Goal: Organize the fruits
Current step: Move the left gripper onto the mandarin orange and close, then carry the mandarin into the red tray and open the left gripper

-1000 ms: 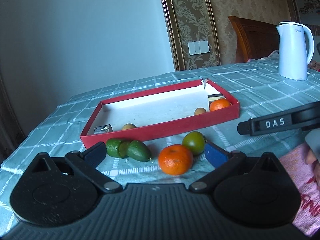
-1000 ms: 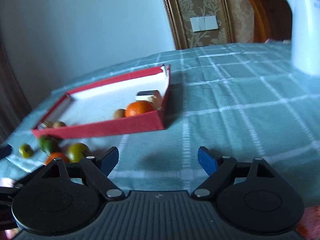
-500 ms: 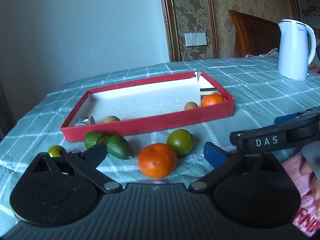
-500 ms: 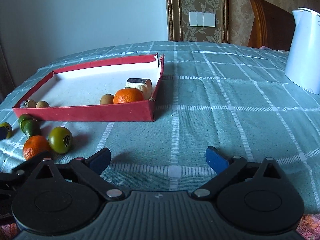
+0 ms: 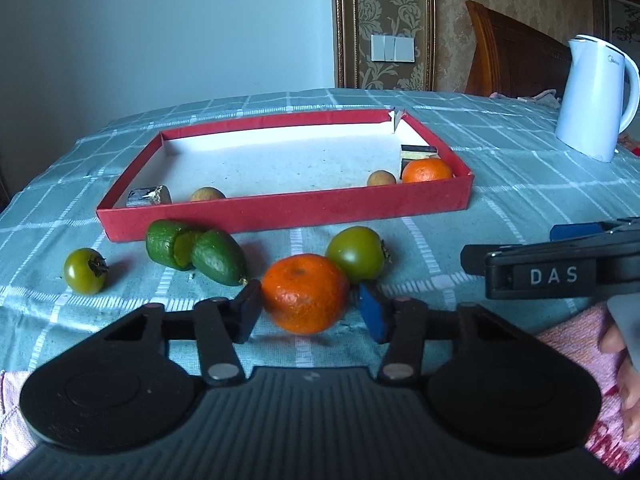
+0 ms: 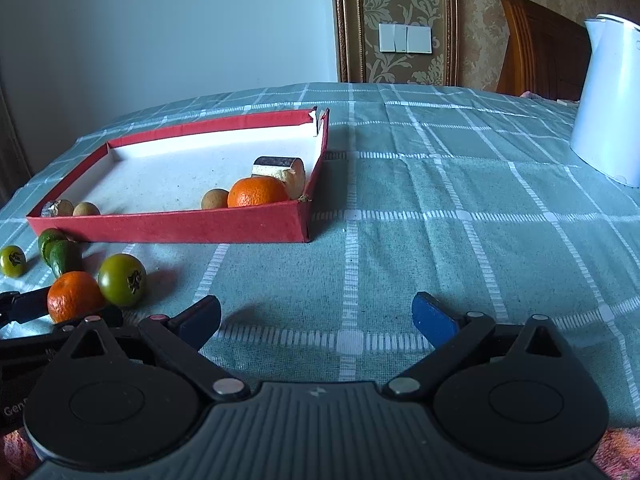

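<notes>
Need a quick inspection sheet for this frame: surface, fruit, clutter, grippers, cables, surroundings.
Surface: checked tablecloth, flat.
Job's things: red tray holds an orange and two small brown fruits; outside it lie a near orange, two green round fruits and avocados.
Clutter: foil-wrapped piece and a dark-topped block in the tray.
Grippers: left gripper has just been closing, its fingers around the near orange, contact unclear; right gripper open, nothing between.
Cables: nothing seen.
Surroundings: white kettle, wooden chair, wall switches.

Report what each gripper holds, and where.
Left gripper has just been closing its jaws on the orange, at its sides; firm hold cannot be told. Right gripper open, holding nothing.
</notes>
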`<state>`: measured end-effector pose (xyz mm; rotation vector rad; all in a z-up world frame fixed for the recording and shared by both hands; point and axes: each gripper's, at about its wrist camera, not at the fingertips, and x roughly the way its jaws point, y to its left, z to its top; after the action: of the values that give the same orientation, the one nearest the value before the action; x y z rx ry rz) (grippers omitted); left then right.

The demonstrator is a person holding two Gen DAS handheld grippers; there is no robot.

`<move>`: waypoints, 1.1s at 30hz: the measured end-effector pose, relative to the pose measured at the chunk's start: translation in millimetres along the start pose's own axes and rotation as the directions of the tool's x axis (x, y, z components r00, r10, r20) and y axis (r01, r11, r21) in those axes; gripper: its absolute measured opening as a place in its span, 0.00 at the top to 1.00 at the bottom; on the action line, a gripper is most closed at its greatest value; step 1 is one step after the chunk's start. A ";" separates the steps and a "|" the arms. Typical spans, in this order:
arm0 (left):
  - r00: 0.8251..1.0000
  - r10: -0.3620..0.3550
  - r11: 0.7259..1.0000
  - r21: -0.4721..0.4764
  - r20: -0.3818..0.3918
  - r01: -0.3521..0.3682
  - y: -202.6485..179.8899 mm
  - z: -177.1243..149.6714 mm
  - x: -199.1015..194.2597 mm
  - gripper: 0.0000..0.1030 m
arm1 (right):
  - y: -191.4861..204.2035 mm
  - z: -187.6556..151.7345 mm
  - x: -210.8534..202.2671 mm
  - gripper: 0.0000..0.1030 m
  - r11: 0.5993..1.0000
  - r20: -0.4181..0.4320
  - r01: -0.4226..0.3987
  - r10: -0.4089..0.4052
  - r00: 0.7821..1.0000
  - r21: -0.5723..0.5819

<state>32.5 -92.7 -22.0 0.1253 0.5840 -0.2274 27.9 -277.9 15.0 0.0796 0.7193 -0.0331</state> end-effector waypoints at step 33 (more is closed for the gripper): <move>0.992 0.062 0.997 -0.040 0.105 -0.058 20.3 58.7 6.6 0.59 | 8.5 1.0 3.7 0.00 0.999 -0.017 0.033 -0.034 0.999 -0.040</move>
<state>74.1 -84.9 23.9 0.0946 0.4773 -0.1635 31.8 -269.5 13.9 0.0301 0.7388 -0.0504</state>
